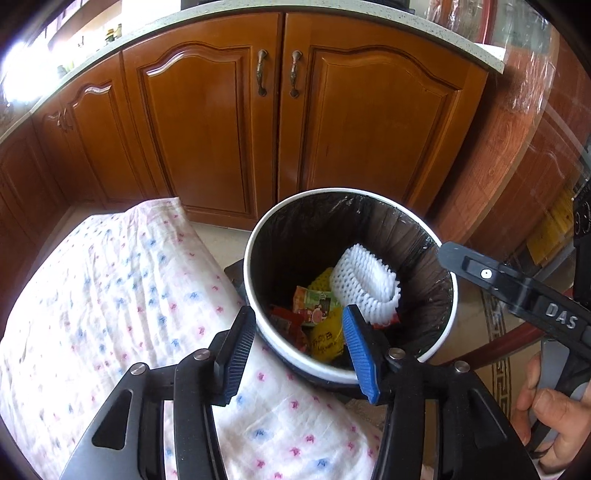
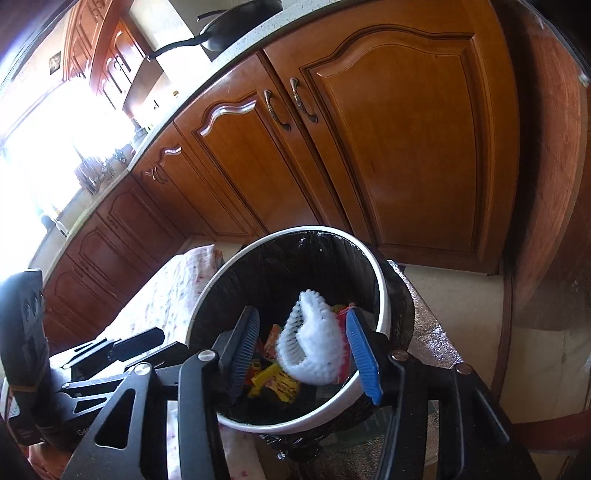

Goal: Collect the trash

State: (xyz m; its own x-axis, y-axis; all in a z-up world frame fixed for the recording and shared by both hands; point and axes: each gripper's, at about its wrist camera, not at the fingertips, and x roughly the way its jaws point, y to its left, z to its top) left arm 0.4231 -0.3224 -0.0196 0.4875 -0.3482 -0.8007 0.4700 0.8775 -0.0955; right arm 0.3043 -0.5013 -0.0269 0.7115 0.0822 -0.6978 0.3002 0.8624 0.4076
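Note:
A white round trash bin (image 1: pixel 258 236) with a black liner stands by the cloth-covered surface; it also shows in the right wrist view (image 2: pixel 384 295). Inside lie a white foam fruit net (image 1: pixel 365 284), a yellow net, and red, green and yellow snack wrappers (image 1: pixel 314 310). The foam net also shows in the right wrist view (image 2: pixel 314 343). My left gripper (image 1: pixel 299 350) is open and empty over the bin's near rim. My right gripper (image 2: pixel 303 354) is open and empty above the bin, its jaws apart over the net. Its black finger (image 1: pixel 480 273) reaches in from the right.
A white cloth with pink and blue marks (image 1: pixel 110 295) covers the surface left of the bin. Brown wooden cabinet doors (image 1: pixel 207 129) with metal handles stand behind. A round wooden table edge (image 1: pixel 535 155) is at right. A black pan (image 2: pixel 236 29) sits on the counter.

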